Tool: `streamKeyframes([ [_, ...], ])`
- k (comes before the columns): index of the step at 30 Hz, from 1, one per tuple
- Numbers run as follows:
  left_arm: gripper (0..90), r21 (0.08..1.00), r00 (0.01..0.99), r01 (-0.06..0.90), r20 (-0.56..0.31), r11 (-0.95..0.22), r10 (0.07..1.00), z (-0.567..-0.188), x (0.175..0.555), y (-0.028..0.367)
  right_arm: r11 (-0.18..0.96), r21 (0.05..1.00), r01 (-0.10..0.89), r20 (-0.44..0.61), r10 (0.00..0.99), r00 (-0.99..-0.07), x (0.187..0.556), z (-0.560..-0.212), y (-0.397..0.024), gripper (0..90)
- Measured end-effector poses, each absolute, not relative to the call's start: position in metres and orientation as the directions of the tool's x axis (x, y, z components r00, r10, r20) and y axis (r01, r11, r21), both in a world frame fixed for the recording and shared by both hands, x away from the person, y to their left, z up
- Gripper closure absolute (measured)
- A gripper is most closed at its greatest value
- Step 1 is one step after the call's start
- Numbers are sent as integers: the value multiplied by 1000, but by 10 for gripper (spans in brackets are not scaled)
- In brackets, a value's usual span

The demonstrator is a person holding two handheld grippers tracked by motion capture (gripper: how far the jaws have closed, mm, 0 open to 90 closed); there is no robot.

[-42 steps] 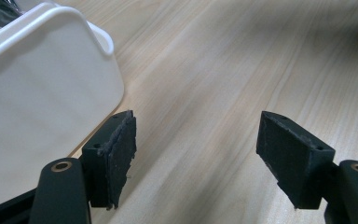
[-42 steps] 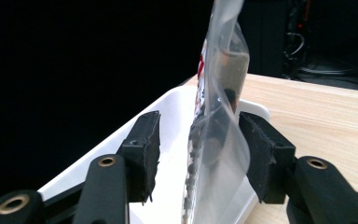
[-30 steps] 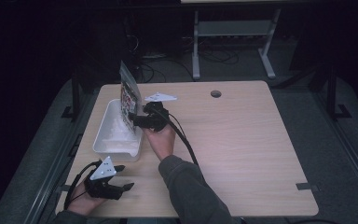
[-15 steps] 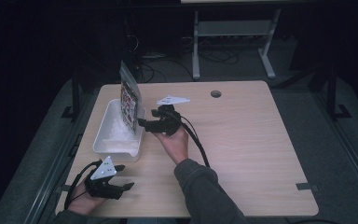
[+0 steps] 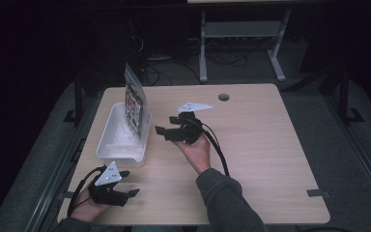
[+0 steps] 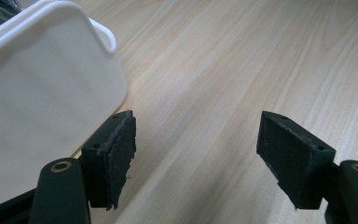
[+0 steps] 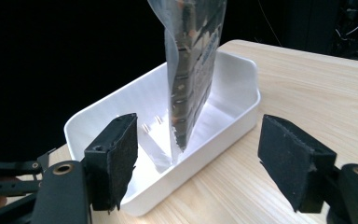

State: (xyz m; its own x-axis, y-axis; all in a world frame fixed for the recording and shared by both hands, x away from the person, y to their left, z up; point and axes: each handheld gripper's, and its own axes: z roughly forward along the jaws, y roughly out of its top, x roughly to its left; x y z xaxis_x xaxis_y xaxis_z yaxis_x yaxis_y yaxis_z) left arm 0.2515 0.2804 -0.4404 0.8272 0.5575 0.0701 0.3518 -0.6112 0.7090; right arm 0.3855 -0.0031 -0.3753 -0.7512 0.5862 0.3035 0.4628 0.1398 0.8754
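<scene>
Standing in white tub (image 5: 107, 145): clear pkt (image 5: 135, 102) upright; both grippers' jaws wide, empty.

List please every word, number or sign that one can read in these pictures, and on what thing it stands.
No text can be read.
Clear bag standing in the white tub: it holds a card with a red, white and dark printed pattern, too small in the high view and too blurred in the right gripper view to read.
Tub, table, both grippers: no marks visible.
</scene>
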Motion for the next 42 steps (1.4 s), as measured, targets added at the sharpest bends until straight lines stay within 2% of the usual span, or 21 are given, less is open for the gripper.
streamKeyframes([
  [42,272,702,834,351,67,-619,548,-444,252,277,127,854,505,329,620,-713,357,-391,-116,266],
])
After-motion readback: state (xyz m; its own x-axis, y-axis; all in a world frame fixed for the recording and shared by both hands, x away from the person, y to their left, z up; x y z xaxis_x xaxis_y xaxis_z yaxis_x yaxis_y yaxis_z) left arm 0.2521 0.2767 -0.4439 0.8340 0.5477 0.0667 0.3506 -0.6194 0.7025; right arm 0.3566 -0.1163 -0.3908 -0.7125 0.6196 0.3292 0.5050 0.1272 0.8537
